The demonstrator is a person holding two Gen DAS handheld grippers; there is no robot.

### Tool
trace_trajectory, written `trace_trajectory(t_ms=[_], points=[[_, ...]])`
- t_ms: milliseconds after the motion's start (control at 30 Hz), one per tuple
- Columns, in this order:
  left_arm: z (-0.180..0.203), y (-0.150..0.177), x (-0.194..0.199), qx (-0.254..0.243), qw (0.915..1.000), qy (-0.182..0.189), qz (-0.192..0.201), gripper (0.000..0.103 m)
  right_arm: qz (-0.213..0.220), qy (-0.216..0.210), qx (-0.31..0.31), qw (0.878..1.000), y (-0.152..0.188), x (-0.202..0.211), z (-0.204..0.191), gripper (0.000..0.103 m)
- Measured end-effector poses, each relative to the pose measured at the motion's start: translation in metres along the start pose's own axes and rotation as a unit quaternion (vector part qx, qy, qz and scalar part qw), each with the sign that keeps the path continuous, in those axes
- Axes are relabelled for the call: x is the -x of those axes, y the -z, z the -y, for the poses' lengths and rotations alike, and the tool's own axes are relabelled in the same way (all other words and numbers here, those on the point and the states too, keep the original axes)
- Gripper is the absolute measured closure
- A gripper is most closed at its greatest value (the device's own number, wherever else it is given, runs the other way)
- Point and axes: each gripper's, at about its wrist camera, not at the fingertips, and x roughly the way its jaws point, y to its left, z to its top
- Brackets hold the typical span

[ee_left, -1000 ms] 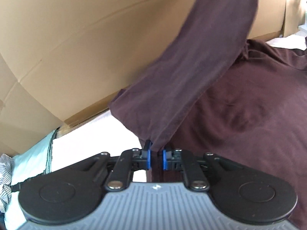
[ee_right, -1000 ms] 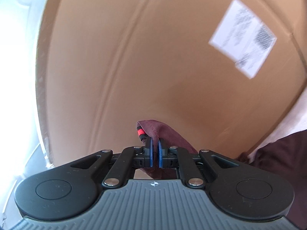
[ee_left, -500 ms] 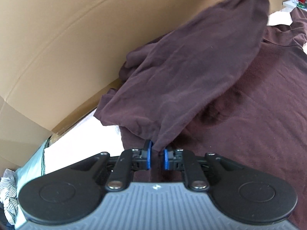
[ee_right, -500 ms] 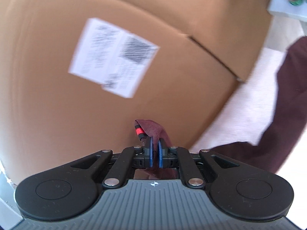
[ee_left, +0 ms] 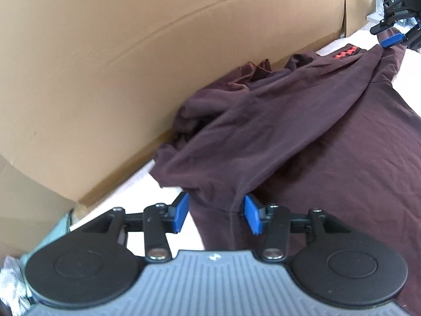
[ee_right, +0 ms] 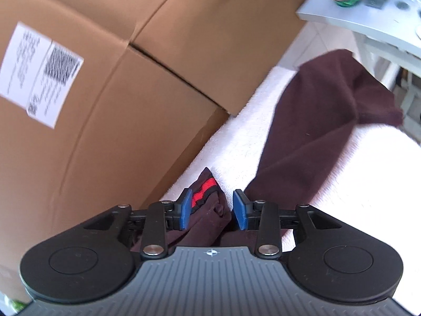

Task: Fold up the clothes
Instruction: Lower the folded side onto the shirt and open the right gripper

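We see both tools opening: our left tool (ee_left: 215, 213) straddles the soft maroon shirt (ee_left: 302, 137), folded limp on the fuzzy white surface (ee_right: 236, 152); our right tool (ee_right: 212, 208) frees its red-striped cuff (ee_right: 204, 193) beside smooth cardboard (ee_right: 105, 105).

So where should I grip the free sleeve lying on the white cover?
Probably at the cuff end of the free sleeve, coming from above along its length. It lies flat on the white cover, so only an edge gives something to pinch.
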Motion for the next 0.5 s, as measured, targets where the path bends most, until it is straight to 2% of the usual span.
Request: trace_trajectory(t_ms=[67, 100, 200, 233, 267, 300, 333, 400, 467, 500], points=[[-0.011, -0.003, -0.016, 0.014, 0.9996, 0.016, -0.017, 0.052, -0.007, 0.016, 0.020, 1.000, 0.003, -0.016, -0.008, 0.062], [-0.016, -0.006, -0.022, 0.026, 0.9986, 0.036, -0.030, 0.053, -0.011, 0.026, 0.030, 0.999, 0.005, -0.026, -0.013, 0.062], [-0.027, -0.013, -0.025, 0.061, 0.9887, 0.126, -0.053, 0.053, -0.013, 0.044, 0.064, 0.997, 0.011, -0.047, -0.025, 0.061], [-0.030, -0.015, -0.024, 0.072, 0.9828, 0.161, -0.055, 0.051, -0.009, 0.044, 0.078, 0.996, 0.013, -0.051, -0.029, 0.062], [-0.028, -0.015, -0.017, 0.068, 0.9808, 0.177, -0.046, 0.046, -0.012, 0.047, 0.097, 0.994, 0.016, -0.056, -0.034, 0.064], [-0.024, -0.015, -0.011, 0.057, 0.9811, 0.181, -0.037, 0.035, -0.020, 0.051, 0.120, 0.991, 0.018, -0.061, -0.039, 0.075], [-0.021, -0.014, -0.007, 0.046, 0.9817, 0.182, -0.032, 0.031, -0.027, 0.057, 0.146, 0.987, 0.019, -0.065, -0.044, 0.089], [-0.019, -0.011, -0.003, 0.036, 0.9825, 0.181, -0.026, 0.031, -0.014, 0.057, 0.173, 0.983, 0.021, -0.063, -0.053, 0.091], [-0.026, -0.008, -0.006, 0.047, 0.9831, 0.175, -0.027, 0.031, 0.015, 0.033, 0.171, 0.985, 0.025, -0.052, -0.053, 0.091], [-0.033, -0.008, -0.010, 0.060, 0.9834, 0.169, -0.027, 0.032, 0.030, 0.020, 0.165, 0.986, 0.024, -0.060, -0.049, 0.091]])
